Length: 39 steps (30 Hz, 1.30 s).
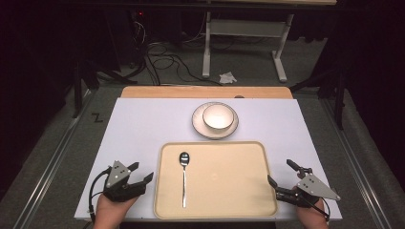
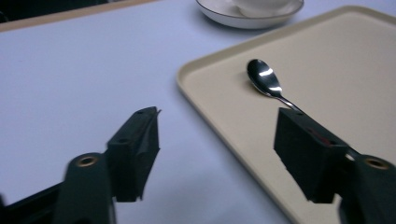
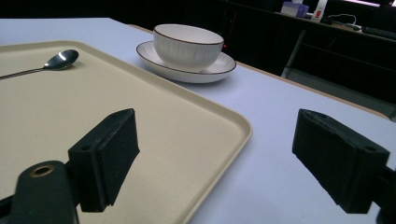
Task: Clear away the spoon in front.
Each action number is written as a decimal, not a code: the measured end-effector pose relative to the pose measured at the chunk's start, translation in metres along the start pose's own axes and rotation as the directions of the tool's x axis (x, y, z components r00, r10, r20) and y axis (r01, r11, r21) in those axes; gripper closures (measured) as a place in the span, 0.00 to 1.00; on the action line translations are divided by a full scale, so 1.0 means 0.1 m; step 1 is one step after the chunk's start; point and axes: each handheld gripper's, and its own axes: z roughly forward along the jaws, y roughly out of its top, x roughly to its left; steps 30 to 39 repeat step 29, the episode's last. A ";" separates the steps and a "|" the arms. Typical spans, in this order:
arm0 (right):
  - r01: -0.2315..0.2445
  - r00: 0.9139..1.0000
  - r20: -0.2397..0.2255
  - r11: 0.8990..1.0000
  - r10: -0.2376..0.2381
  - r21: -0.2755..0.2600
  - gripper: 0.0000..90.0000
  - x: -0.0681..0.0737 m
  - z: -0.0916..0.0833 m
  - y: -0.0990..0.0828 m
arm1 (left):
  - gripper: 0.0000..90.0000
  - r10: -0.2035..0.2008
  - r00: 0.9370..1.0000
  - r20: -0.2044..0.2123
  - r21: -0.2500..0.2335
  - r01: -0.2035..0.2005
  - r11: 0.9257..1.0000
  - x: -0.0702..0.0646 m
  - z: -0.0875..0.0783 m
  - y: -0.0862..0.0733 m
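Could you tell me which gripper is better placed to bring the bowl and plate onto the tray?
Probably the right gripper: its open jaws face the bowl on its plate directly, beyond the tray corner.

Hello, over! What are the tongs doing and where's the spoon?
Left tongs open, empty, beside tray. Right tongs open, empty. Spoon lying flat on tray. Nothing in the way.

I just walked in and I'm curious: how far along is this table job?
Done: the spoon lies on the beige tray. In hand: nothing; the left hand-held gripper and right hand-held gripper both stand open beside the tray. Probably left: the bowl on its saucer sits beyond the tray, not on it.
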 end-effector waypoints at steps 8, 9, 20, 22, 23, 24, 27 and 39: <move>0.002 1.000 -0.001 1.000 -0.002 0.000 0.17 0.00 0.00 0.00 | 0.00 -0.063 0.997 -0.033 -0.036 0.062 0.997 0.17 -0.13 -0.05; 0.000 1.000 0.000 1.000 0.000 0.001 0.17 0.00 0.00 0.00 | 0.00 -0.061 0.998 -0.028 -0.038 0.060 0.997 0.17 -0.13 -0.05; -0.004 1.000 0.000 1.000 0.004 0.000 0.17 0.00 0.00 0.01 | 0.00 -0.051 0.999 -0.005 -0.008 0.051 0.999 0.13 -0.07 -0.07; -0.003 1.000 0.000 1.000 0.003 -0.001 0.17 0.00 0.00 0.00 | 0.00 -0.055 0.998 -0.005 -0.007 0.055 0.998 0.14 -0.07 -0.07; -0.003 1.000 0.000 1.000 0.003 -0.002 0.17 0.00 0.00 0.01 | 0.00 -0.054 0.999 -0.005 -0.006 0.054 0.999 0.14 -0.07 -0.07; -0.005 1.000 0.000 1.000 0.005 -0.002 0.17 0.00 0.00 0.01 | 0.00 -0.054 0.999 -0.004 -0.004 0.054 0.999 0.14 -0.08 -0.07; -0.008 1.000 -0.003 1.000 0.008 -0.004 0.17 0.00 0.00 0.01 | 0.00 -0.053 0.999 -0.005 -0.002 0.053 0.999 0.14 -0.08 -0.08; -0.011 1.000 -0.004 1.000 0.010 -0.004 0.17 0.01 0.01 0.01 | 0.01 -0.052 0.999 -0.004 0.000 0.052 0.999 0.14 -0.08 -0.08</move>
